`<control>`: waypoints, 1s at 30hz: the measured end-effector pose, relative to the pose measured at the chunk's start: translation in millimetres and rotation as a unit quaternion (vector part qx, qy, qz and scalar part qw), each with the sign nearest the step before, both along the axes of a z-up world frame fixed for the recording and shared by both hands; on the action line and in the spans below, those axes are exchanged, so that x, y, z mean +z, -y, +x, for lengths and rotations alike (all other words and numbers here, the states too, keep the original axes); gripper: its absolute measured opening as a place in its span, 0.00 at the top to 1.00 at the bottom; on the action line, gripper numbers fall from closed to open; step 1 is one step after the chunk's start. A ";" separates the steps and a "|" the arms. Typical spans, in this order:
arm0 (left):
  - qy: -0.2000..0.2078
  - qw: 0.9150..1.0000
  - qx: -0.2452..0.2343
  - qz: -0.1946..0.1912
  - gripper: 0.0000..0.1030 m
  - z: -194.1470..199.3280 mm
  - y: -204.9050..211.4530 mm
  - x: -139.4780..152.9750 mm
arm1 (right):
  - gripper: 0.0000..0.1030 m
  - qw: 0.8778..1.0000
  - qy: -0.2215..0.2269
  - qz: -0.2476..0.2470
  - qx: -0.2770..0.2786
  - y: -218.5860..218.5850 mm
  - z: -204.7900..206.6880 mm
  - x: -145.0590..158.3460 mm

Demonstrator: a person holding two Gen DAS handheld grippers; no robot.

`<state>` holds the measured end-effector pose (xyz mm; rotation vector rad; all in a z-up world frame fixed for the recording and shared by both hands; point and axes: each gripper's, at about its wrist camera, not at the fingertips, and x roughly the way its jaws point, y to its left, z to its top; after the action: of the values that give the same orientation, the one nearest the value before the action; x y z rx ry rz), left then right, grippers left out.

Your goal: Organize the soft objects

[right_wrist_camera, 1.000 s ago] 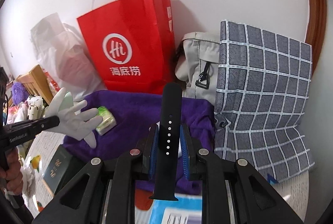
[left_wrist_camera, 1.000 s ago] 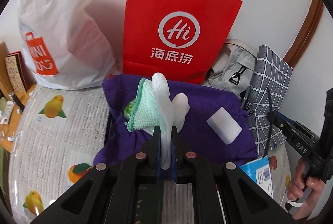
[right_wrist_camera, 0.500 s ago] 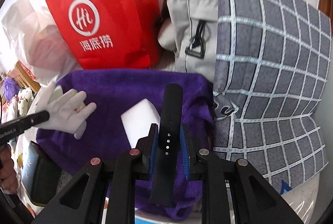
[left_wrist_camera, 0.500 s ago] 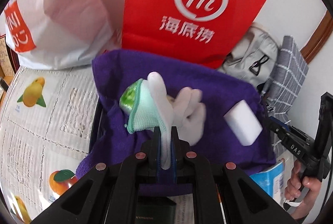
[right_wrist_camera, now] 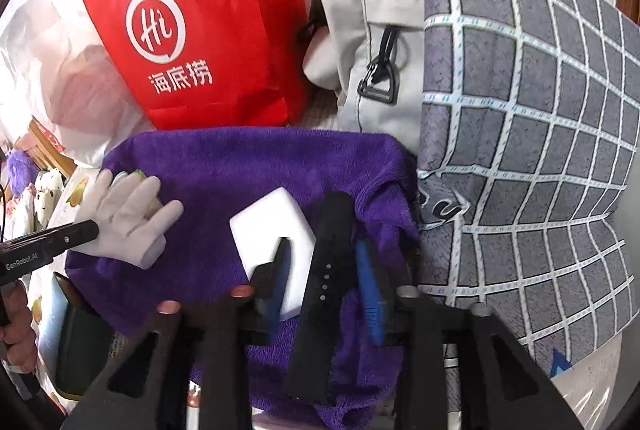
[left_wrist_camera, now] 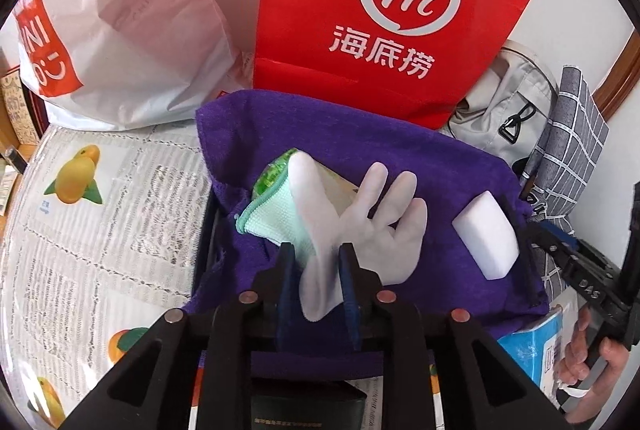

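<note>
My left claw (left_wrist_camera: pixel 316 258) had just been opening; its jaws stood a little apart with the cuff of the white glove (left_wrist_camera: pixel 360 226) between them, the pads no longer clearly pinching it. The glove lay fingers-forward on the purple towel (left_wrist_camera: pixel 440 166), its thumb draped over a green-edged mesh cloth (left_wrist_camera: pixel 276 218) and a green packet (left_wrist_camera: pixel 276 174) beneath. Just right of the glove, apart from it, a white sponge (left_wrist_camera: pixel 486 234) lay on the same towel. My right claw (right_wrist_camera: pixel 324 274) had also just been opening; its blue pads (right_wrist_camera: pixel 366 270) stood clear of the black strap (right_wrist_camera: pixel 324 278) on either side, so the strap was loose between them, lying lengthwise on the towel (right_wrist_camera: pixel 240 166) with its far end beside the sponge (right_wrist_camera: pixel 272 226). From that side I saw the glove (right_wrist_camera: pixel 128 222) at the towel's left end, the left claw's finger (right_wrist_camera: pixel 52 242) at its cuff. Behind the towel stood a red paper bag (left_wrist_camera: pixel 384 6) and, left of it, a white plastic bag (left_wrist_camera: pixel 120 30). To the right leaned a grey pouch (right_wrist_camera: pixel 368 42) and a grey checked bag (right_wrist_camera: pixel 520 130). The fruit-print tablecloth (left_wrist_camera: pixel 80 230) spread out left of the towel. My right hand (left_wrist_camera: pixel 588 358) showed at the frame's lower right edge, gripping its handle.
</note>
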<state>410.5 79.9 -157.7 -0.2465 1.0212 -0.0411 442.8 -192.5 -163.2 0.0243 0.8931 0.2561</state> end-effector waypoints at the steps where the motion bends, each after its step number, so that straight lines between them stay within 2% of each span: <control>1: 0.000 1.000 0.001 0.001 0.74 -0.4 -0.5 1.0 | 0.54 1.000 0.008 0.001 -0.002 1.2 -1.9 3.7; 3: 0.002 1.000 0.004 0.003 0.66 -2.7 -1.5 4.5 | 0.51 1.000 0.021 0.003 -0.004 4.1 -5.8 11.2; 4: 0.002 1.000 0.005 0.004 0.61 -3.8 -1.6 5.8 | 0.46 1.000 0.025 0.005 -0.004 5.3 -7.8 14.6; 6: 0.005 1.000 0.005 0.006 0.61 -8.5 -0.6 9.3 | 0.41 0.999 0.034 0.009 -0.005 7.3 -13.3 20.7; 12: 0.016 1.000 -0.006 0.026 0.57 -33.6 7.8 24.6 | 0.39 0.998 0.055 0.025 -0.007 9.3 -39.8 33.9; 18: 0.043 0.998 -0.007 0.037 0.57 -71.7 14.6 48.3 | 0.39 0.997 0.079 0.001 0.007 6.8 -87.5 49.9; 26: 0.070 0.996 -0.018 0.051 0.57 -133.1 25.5 70.1 | 0.38 0.995 0.078 0.061 -0.027 21.6 -155.9 55.9; 30: 0.079 0.996 -0.019 0.044 0.57 -167.5 26.6 73.3 | 0.38 0.996 0.068 0.043 -0.044 23.7 -187.8 56.2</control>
<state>243.1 53.3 -84.4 -0.1422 0.8686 -0.0486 255.0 -216.2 -107.0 0.1244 0.7440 0.2120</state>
